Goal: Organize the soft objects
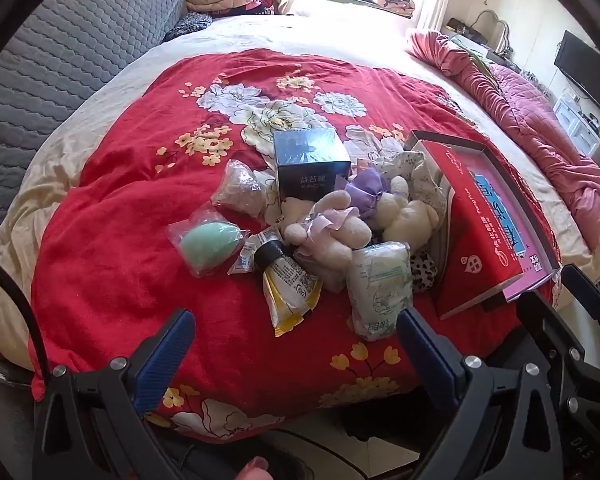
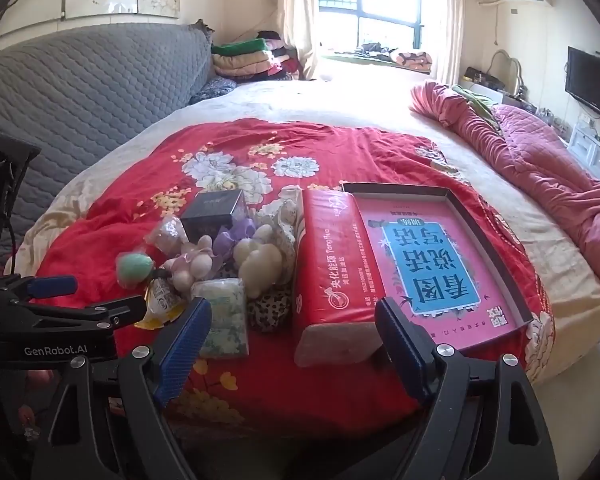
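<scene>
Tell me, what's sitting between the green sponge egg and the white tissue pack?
A squeezed yellow tube with a black cap lies between the green sponge and tissue pack, clearest in the left wrist view.

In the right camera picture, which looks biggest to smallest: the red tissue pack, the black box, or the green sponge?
1. red tissue pack, biggest, though also nearest the camera.
2. black box.
3. green sponge, only slightly smaller-looking, so unsure.

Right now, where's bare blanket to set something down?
Free: red blanket left of the green sponge, and the near strip between tube and left gripper. Crowded: pile from dark box to red tissue pack.
</scene>
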Motion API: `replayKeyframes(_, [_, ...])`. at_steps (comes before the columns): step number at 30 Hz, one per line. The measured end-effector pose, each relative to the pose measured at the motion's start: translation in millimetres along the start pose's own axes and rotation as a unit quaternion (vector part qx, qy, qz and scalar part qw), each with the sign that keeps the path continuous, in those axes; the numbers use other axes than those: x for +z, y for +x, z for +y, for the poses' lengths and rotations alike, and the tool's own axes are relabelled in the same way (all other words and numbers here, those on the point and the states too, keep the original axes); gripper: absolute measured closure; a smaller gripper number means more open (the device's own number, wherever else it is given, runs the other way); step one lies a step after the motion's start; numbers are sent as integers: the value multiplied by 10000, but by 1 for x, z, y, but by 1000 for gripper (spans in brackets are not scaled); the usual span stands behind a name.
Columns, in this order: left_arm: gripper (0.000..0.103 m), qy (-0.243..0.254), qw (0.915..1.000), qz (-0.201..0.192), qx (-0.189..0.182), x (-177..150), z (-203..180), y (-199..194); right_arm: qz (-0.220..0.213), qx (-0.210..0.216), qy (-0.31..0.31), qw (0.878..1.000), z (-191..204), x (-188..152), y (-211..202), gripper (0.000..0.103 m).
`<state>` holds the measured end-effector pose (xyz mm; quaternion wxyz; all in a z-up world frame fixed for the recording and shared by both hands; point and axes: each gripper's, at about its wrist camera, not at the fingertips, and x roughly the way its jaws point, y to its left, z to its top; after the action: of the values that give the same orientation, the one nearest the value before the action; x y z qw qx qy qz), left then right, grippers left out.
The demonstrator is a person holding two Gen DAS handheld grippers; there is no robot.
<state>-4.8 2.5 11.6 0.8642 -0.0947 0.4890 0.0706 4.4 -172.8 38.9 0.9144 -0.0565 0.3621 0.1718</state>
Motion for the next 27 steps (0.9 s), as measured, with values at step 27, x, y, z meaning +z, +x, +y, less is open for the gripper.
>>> replayKeyframes(27, [2, 113, 9999, 38, -1, -2, -4, 0, 45, -93, 22, 9999, -3, -2, 2, 18])
